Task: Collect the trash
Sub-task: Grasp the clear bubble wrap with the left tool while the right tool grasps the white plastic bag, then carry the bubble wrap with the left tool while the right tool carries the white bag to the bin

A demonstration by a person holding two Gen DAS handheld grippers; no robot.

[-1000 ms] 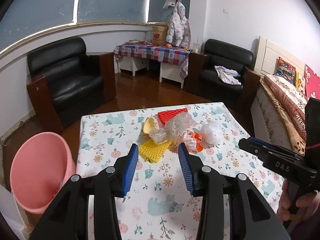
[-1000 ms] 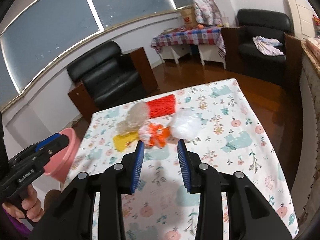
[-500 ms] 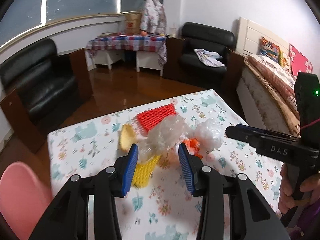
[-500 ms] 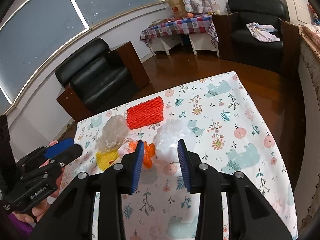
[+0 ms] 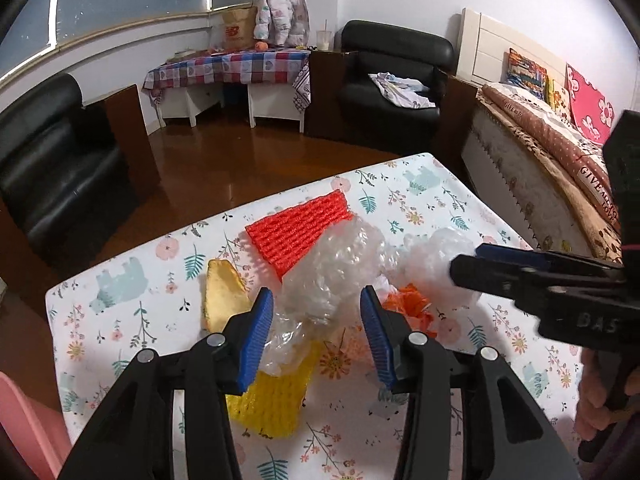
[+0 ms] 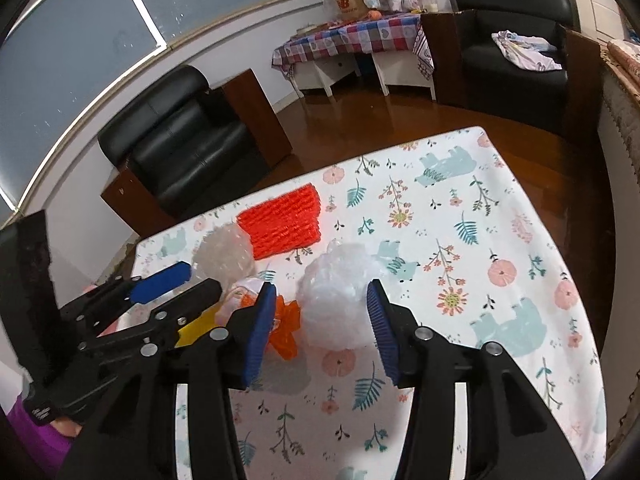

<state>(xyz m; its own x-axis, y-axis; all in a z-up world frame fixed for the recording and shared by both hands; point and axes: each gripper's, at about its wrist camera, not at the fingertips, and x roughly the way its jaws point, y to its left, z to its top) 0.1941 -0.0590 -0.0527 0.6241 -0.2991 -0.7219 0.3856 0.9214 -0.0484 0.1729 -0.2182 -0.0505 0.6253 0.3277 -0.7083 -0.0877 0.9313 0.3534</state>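
Trash: a loose cluster of light packaging near the far edge of the table [image 6: 500, 184], toward its far left corner, on a floral cloth.

- Red foam net [image 5: 298, 226]: flat, nearest the far edge.
- Clear crumpled film [image 5: 332, 268]: overlaps the red net's near side and the yellow foam net [image 5: 272, 396] beneath it. Risk: a closing grip may drag the yellow net along or pinch only a thin fold that slips out.
- Yellow peel-like scrap [image 5: 222, 292]: just left of the film, apart from the jaws.
- White plastic wad [image 6: 340, 296]: right of the film, touching the orange wrapper [image 6: 286, 328]. Risk: springy and rounded, it may squirt forward when squeezed, or nudge the wrapper.
- Left gripper [image 5: 316, 328]: jaws just opened wider, standing apart on either side of the clear film, pads not pressing it.
- Right gripper [image 6: 318, 328]: jaws just opened, standing apart around the white wad, no clamp yet.
- Pink bin [image 5: 24, 428]: off the table's left edge, low. Risk: light pieces may drop short during transfer.
- Both tools work close together; collision is possible.
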